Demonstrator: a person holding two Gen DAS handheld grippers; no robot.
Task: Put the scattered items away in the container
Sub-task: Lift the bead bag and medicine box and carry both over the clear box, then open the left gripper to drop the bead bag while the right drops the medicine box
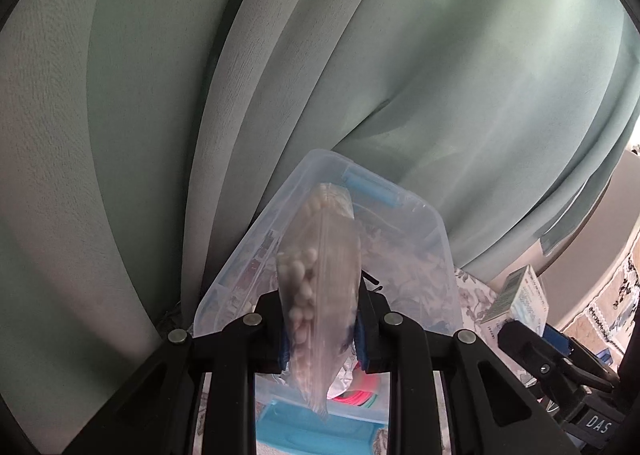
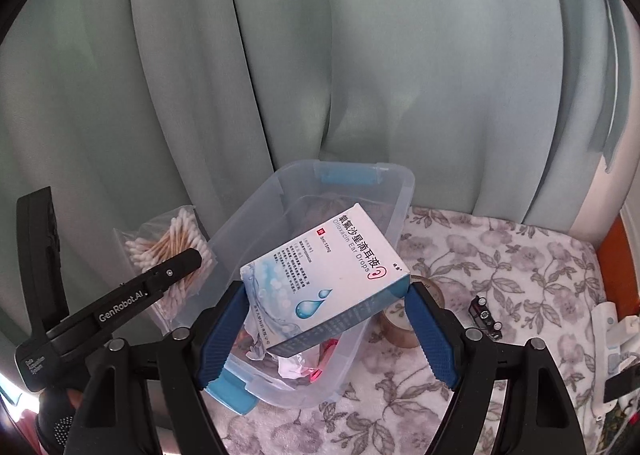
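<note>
Right wrist view: one clear plastic container [image 2: 384,191] with blue latches sits on a floral-patterned cloth [image 2: 500,255] in front of pale green curtains [image 2: 280,55], with crumpled wrappers and something pink visible in its bottom. Beside the container's right wall lies a single roll of brown tape [image 2: 400,329], partly hidden behind the right gripper's finger, and farther right a small black component [image 2: 486,315] rests on the cloth; white objects lie at the cloth's far right edge, too blurred to identify. The right gripper [image 2: 326,301] pinches one ear drops box [image 2: 326,279] by its lower corners between blue-padded fingers, holding it tilted over the container's opening. At left the left gripper [image 2: 176,271] reaches in from the side, clamped on one clear bag of cotton swabs [image 2: 168,251] held beside the container's left wall; a dark-gloved hand [image 2: 60,415] shows below it. The left wrist view shows that bag [image 1: 316,295] squeezed edge-on between the left gripper's pads [image 1: 362,335], blocking much of the container [image 1: 424,239] beyond, with the box [image 1: 516,295] at right.
</note>
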